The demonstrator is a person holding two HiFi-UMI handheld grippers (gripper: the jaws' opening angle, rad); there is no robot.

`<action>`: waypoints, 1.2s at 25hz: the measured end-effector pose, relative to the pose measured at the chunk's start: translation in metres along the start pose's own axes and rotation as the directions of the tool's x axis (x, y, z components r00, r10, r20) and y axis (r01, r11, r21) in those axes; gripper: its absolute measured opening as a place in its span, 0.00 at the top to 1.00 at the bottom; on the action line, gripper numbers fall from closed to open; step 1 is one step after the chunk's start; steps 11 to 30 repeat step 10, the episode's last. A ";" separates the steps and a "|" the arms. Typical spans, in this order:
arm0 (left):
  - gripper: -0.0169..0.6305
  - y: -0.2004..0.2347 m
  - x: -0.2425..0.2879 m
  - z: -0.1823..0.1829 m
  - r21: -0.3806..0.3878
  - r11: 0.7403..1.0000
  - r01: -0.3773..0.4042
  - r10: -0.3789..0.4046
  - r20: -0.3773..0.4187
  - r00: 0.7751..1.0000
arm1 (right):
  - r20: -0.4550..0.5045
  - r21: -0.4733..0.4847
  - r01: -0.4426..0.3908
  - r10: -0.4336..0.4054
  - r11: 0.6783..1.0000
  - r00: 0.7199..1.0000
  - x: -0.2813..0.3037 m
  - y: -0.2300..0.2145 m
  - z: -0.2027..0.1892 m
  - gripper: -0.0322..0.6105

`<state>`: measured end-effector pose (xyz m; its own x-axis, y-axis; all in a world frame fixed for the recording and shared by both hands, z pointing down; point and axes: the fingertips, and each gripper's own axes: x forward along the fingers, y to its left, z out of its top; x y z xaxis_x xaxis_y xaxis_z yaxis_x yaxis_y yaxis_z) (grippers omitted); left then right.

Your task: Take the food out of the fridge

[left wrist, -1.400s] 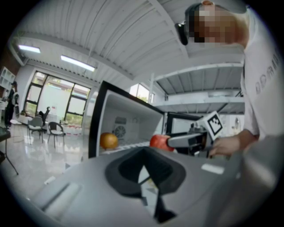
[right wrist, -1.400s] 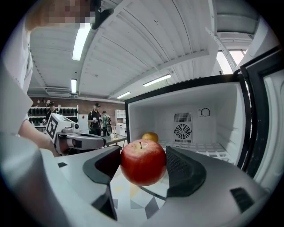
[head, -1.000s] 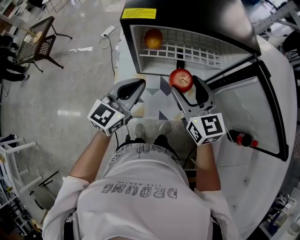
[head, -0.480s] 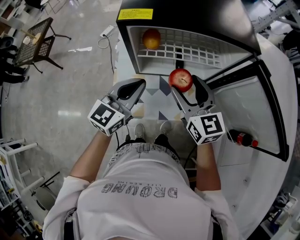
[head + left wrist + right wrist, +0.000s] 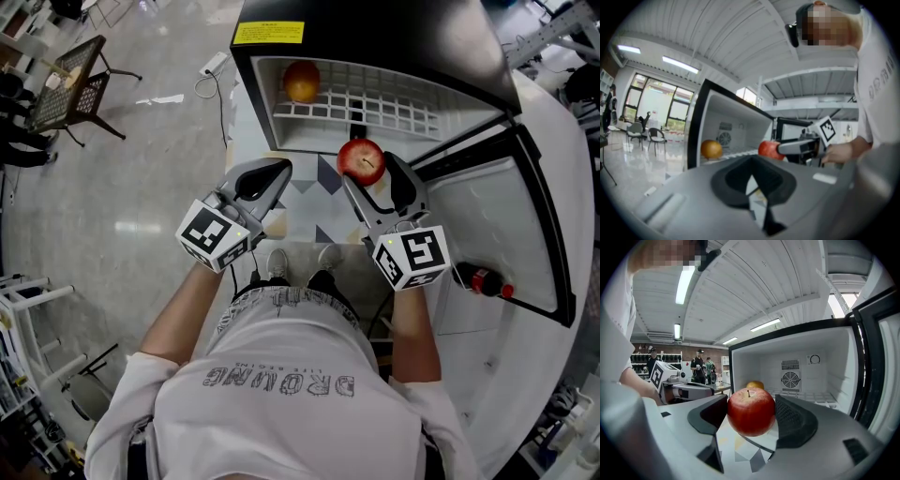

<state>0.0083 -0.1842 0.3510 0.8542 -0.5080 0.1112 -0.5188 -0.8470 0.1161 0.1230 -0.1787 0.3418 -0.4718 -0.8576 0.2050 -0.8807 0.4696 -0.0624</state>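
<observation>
The red apple [image 5: 751,410] is outside the fridge, clamped between the two dark pads of the right gripper [image 5: 370,171]. In the right gripper view I read one pad against each side of the fruit, with the stem pointing up. From the head view, the apple sits in front of the open compartment and above the patterned floor [image 5: 319,202], clear of the shelf.

A second fruit, an orange [image 5: 302,82], lies inside the fridge [image 5: 375,37] on the white wire shelf [image 5: 384,103], near its left end. It is well apart from both grippers.

The left gripper [image 5: 274,172] is level with the right gripper and to its left, just in front of the fridge opening. In the left gripper view I read its jaws as brought together at the tips, with nothing between them. Only a narrow slit of floor shows through the pads.

The fridge door [image 5: 487,225] stands swung open to the right. A dark bottle with a red cap [image 5: 481,279] lies in the door's lower rack.

Further out on the left, a mesh chair [image 5: 75,80] stands on the grey floor, well away from the fridge.
</observation>
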 end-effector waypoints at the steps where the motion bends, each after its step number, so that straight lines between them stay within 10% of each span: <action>1: 0.96 0.000 0.001 0.000 0.000 1.000 -0.001 0.001 0.000 1.000 | 0.000 0.001 -0.001 0.001 1.000 1.000 0.000 -0.001 0.000 0.49; 30: 0.96 0.000 0.002 -0.002 -0.004 1.000 -0.004 0.004 -0.006 1.000 | -0.004 0.008 -0.004 0.004 1.000 1.000 0.000 -0.004 -0.002 0.49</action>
